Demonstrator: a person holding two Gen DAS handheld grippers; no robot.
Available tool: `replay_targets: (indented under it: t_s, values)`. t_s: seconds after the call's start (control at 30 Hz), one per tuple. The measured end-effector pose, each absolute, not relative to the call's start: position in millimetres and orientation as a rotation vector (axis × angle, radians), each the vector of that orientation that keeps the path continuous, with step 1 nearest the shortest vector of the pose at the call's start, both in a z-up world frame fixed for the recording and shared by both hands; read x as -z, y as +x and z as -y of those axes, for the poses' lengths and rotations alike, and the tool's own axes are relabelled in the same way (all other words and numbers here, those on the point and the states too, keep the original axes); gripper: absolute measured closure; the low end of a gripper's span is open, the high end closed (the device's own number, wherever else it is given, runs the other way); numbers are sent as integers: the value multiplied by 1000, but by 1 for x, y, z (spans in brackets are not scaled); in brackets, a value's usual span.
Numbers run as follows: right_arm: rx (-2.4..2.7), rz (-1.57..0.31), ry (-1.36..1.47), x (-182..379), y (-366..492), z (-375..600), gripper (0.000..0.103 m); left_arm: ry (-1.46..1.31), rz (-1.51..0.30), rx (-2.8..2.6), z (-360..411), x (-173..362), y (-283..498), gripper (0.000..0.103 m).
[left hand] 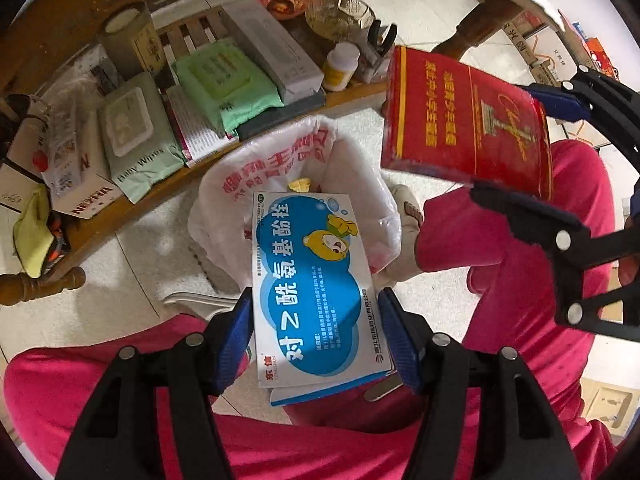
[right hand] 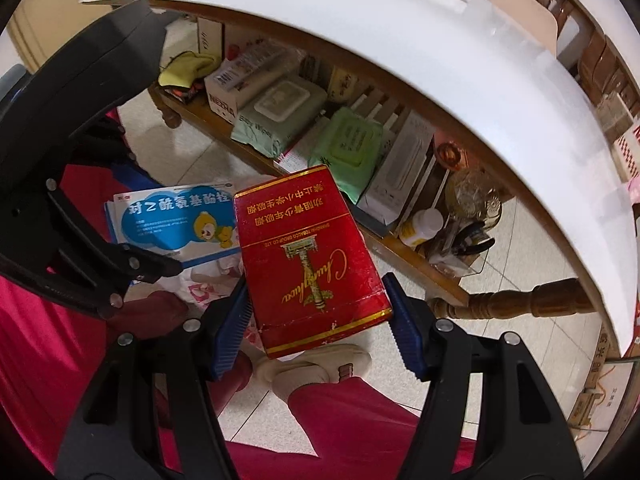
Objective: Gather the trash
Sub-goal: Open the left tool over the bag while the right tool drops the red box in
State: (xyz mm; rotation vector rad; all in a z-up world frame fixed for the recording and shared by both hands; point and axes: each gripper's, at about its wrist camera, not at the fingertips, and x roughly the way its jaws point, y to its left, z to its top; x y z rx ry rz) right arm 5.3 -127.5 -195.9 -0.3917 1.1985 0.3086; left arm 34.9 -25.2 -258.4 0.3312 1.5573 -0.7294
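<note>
My left gripper (left hand: 316, 340) is shut on a blue and white medicine box (left hand: 312, 280) with a cartoon bear, held right over a bin lined with a white plastic bag (left hand: 256, 168). My right gripper (right hand: 318, 320) is shut on a red cigarette box (right hand: 312, 260) with gold lettering. In the left wrist view that red cigarette box (left hand: 464, 124) hangs up and to the right of the bin, pinched by the right gripper (left hand: 532, 144). In the right wrist view the medicine box (right hand: 176, 220) shows to the left behind the red one, with the left gripper (right hand: 168, 268) on it.
A low wooden shelf (left hand: 132, 204) under a white table top (right hand: 440, 72) holds wipe packs (left hand: 136, 136), boxes, a white bottle (left hand: 340, 66) and a glass bowl (left hand: 340, 16). A person's legs in pink trousers (left hand: 520, 272) and white slippers (right hand: 316, 364) flank the bin on a tiled floor.
</note>
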Motion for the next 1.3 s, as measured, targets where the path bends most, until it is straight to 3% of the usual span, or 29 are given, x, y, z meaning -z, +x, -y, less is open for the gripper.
replay_targets:
  t_s: [1.3]
  values:
    - [-209,-1392,-241,348,57,145,40,251,-1821,653,36,399,67,42]
